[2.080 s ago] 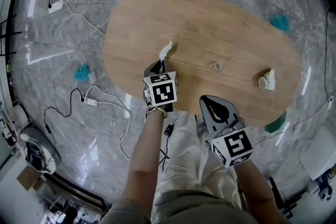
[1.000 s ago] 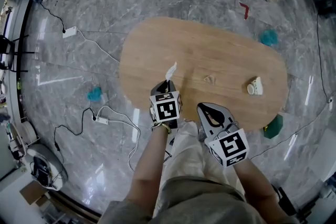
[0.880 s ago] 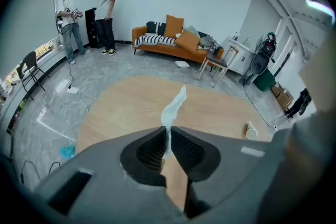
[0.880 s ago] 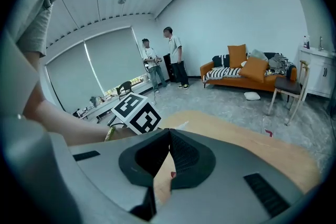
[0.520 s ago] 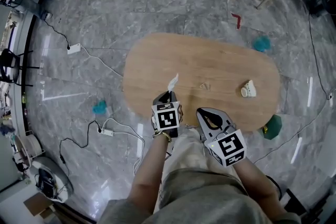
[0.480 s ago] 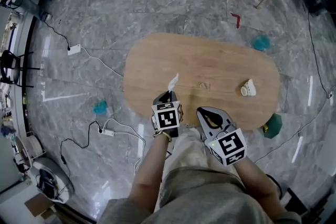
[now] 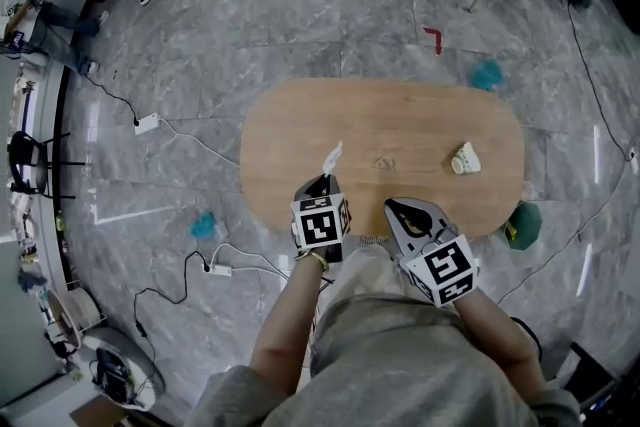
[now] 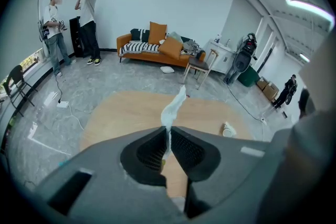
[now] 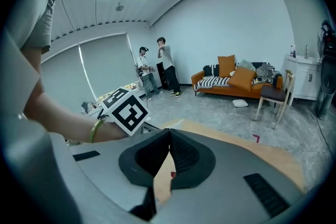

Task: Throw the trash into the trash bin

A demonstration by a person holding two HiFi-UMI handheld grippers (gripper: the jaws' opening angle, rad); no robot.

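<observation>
I am pinching a strip of white tissue (image 7: pixel 331 158) (image 8: pixel 175 107) in my left hand-held gripper (image 7: pixel 318 183) (image 8: pixel 168 136), jaws closed on its lower end above the wooden surface (image 7: pixel 300 125), while my right hand-held gripper (image 7: pixel 408 212) (image 9: pixel 169 152) is hanging beside it, shut on nothing. I am judging the task as barely under way: one piece is lifted but not yet binned, and a small crumpled scrap (image 7: pixel 384 163) and a white cup-like piece (image 7: pixel 464 159) are lying further right. I am taking the green container (image 7: pixel 523 224) on the floor off the surface's right end to be the bin.
</observation>
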